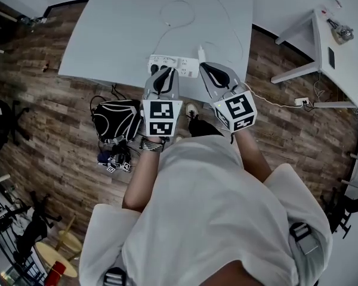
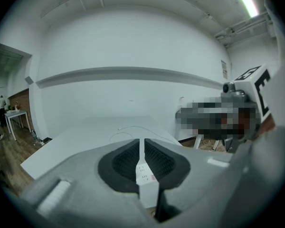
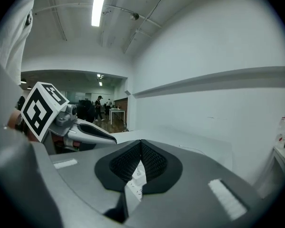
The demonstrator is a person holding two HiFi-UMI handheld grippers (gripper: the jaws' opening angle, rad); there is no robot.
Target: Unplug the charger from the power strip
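A white power strip lies near the front edge of the white table. A white charger is plugged in at its right end, and its thin white cable loops across the table behind. My left gripper hovers over the strip's left part, its jaws a narrow slit apart with nothing held. In the left gripper view the strip shows through the slit. My right gripper sits just in front of the charger, tips touching, empty; the strip shows below them.
A black bag lies on the wood floor left of my legs. A white desk stands at the right, with a small socket block and cord on the floor beside it. A wall rises behind the table.
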